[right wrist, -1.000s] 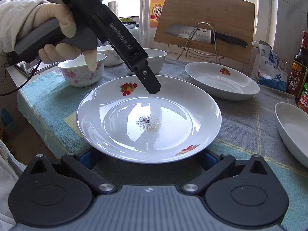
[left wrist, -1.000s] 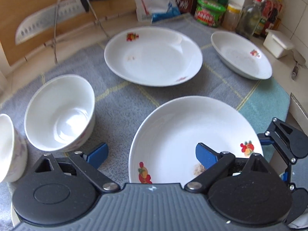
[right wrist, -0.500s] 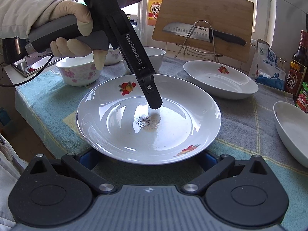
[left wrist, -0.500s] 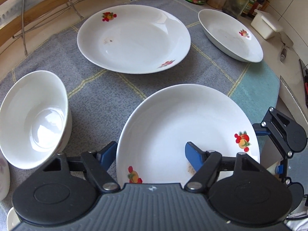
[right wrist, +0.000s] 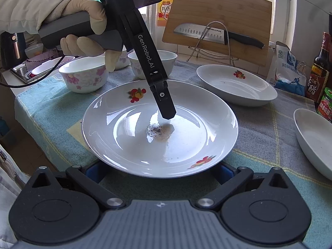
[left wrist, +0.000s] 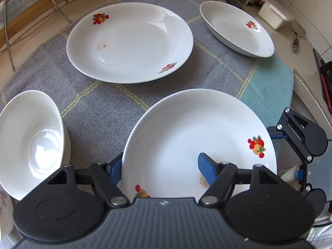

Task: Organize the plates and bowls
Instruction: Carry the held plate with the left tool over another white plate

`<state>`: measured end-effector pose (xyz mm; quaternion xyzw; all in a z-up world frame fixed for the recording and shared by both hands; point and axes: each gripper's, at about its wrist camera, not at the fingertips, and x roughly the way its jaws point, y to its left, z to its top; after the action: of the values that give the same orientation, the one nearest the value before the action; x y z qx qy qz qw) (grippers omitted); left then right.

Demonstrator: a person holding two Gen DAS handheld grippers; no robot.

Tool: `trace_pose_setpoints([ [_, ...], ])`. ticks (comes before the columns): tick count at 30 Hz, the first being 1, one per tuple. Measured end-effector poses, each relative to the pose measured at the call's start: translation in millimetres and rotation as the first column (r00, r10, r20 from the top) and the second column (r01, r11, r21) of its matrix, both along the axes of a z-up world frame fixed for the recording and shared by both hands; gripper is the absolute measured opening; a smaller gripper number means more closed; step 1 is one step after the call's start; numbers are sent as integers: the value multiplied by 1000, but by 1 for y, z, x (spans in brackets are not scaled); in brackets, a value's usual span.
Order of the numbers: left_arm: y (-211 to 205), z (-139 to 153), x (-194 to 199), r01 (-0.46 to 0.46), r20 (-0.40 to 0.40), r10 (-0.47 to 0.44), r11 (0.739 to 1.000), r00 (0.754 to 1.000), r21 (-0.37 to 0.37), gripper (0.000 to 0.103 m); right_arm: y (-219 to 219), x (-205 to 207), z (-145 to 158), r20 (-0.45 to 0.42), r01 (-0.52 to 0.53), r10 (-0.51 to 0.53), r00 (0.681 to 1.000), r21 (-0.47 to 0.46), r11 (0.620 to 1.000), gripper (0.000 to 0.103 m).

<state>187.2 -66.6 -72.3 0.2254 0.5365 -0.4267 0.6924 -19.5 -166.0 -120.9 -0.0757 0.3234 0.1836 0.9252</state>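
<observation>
Two grippers meet at the near plate [left wrist: 193,137] lying on the cloth-covered tabletop [left wrist: 99,108]. The left gripper [left wrist: 159,169] has just been closing and now pinches the plate's rim, one blue pad [left wrist: 207,169] inside the dish and the other under its edge. The right gripper [right wrist: 159,169] stands spread, its fingers flanking the plate's near edge, whether touching I cannot tell.

**Two wrist views over one plate**

The left wrist camera looked steeply down, close over the near plate [left wrist: 199,137]. The right wrist camera faced it from the opposite rim, lower and flatter — both shared that plate [right wrist: 159,128] and cloth [left wrist: 99,108].
</observation>
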Motion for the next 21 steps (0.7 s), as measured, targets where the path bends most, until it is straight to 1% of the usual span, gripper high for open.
trace_pose_setpoints([
  [7,-1,1,2,10,-20,-9,1000,1000,9,72,1,2,1,-16,5,-5,1000,-2,1000,103],
  [14,-2,2,1,15,-13,-14,1000,1000,12,72,0,6,4,-42,1,-2,999,-10,1000,103],
  [17,-2,3,1,5,-14,-5,1000,1000,12,72,-2,8,7,-43,-3,3,999,4,1000,103],
  [21,-2,6,2,-1,-9,2,1000,1000,8,72,-3,9,10,-45,-13,13,999,-6,1000,103],
])
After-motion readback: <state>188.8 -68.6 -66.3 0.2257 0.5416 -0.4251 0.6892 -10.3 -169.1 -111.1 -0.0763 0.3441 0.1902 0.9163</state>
